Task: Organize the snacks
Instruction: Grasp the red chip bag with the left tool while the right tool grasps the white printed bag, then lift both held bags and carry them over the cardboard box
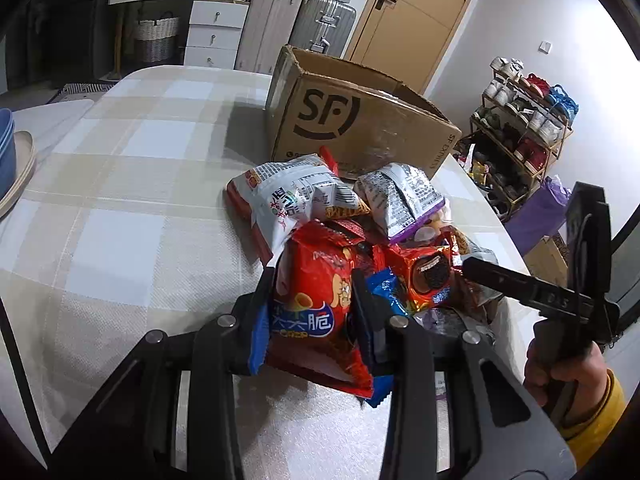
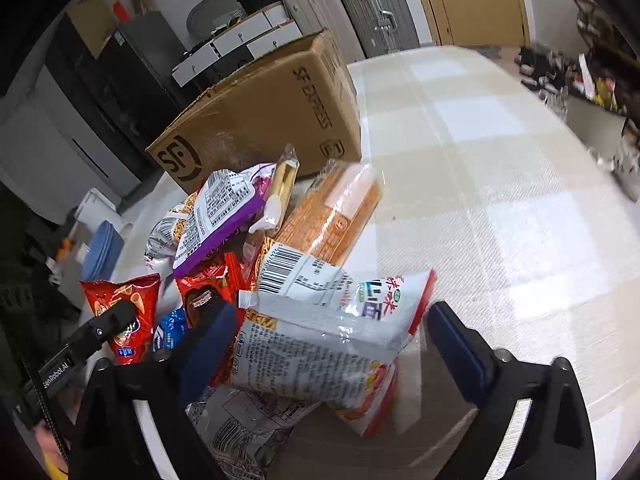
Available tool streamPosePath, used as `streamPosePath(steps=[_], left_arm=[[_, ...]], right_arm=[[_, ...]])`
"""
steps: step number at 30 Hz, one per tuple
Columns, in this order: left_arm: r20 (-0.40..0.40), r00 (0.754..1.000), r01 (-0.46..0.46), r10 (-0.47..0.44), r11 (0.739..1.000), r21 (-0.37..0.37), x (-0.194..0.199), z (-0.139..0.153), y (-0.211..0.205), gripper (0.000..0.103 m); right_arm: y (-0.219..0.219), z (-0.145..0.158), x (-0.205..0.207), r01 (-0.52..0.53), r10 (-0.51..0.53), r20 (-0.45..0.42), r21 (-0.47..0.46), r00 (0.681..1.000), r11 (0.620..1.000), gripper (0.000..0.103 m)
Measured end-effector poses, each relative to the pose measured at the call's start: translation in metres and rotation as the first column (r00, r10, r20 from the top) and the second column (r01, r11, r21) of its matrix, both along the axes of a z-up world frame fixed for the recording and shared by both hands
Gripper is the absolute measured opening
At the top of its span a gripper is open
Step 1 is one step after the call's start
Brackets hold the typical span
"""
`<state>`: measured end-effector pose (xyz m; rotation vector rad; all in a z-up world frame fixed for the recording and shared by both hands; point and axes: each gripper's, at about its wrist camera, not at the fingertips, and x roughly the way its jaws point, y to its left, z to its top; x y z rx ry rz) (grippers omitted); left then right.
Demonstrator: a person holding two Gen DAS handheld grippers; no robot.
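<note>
At lower centre of the left wrist view, the red snack bag [image 1: 316,304] was pinched by the left gripper [image 1: 314,312], presumably for the cardboard box [image 1: 360,128] behind. Lower right, the right gripper [image 2: 332,344] was spread around a white packet [image 2: 320,332], seemingly not yet squeezed.

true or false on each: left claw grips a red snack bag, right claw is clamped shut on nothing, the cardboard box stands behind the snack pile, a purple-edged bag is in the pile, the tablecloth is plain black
1. The left claw grips a red snack bag. True.
2. The right claw is clamped shut on nothing. False: its jaws stand wide, either side of a white snack bag.
3. The cardboard box stands behind the snack pile. True.
4. A purple-edged bag lies in the pile. True.
5. The tablecloth is plain black. False: it is a pale beige-and-white check.
</note>
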<state>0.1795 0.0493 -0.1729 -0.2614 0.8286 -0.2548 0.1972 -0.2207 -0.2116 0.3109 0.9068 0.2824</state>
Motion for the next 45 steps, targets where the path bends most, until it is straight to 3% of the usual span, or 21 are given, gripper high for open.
streamPosePath(steps=[5,11,19,29,45], left_arm=[[0.002,1.000,0.004,-0.004,1.000,-0.018,-0.028,0.003,0.001,0.032],[0.016,1.000,0.010,-0.010,1.000,-0.025,-0.042,0.011,0.002,0.032],[0.038,0.999,0.012,-0.011,1.000,-0.011,-0.058,0.024,0.001,0.032],[0.074,0.997,0.011,-0.010,1.000,-0.006,-0.086,0.043,0.002,0.032],[0.083,0.996,0.015,-0.016,1.000,0.018,-0.113,0.065,0.000,0.032]], right_arm=[[0.002,-0.001,-0.001,-0.029,0.029,0.009,0.017,1.000,0.999,0.076],[-0.002,0.001,-0.011,-0.032,0.031,0.032,0.027,0.999,0.999,0.067],[-0.014,0.012,-0.033,-0.021,0.013,0.089,0.082,0.996,0.996,0.066],[-0.011,0.051,-0.074,-0.063,0.040,0.205,0.109,0.978,0.992,0.066],[0.007,0.075,-0.102,-0.125,0.099,0.233,0.099,0.967,0.987,0.066]])
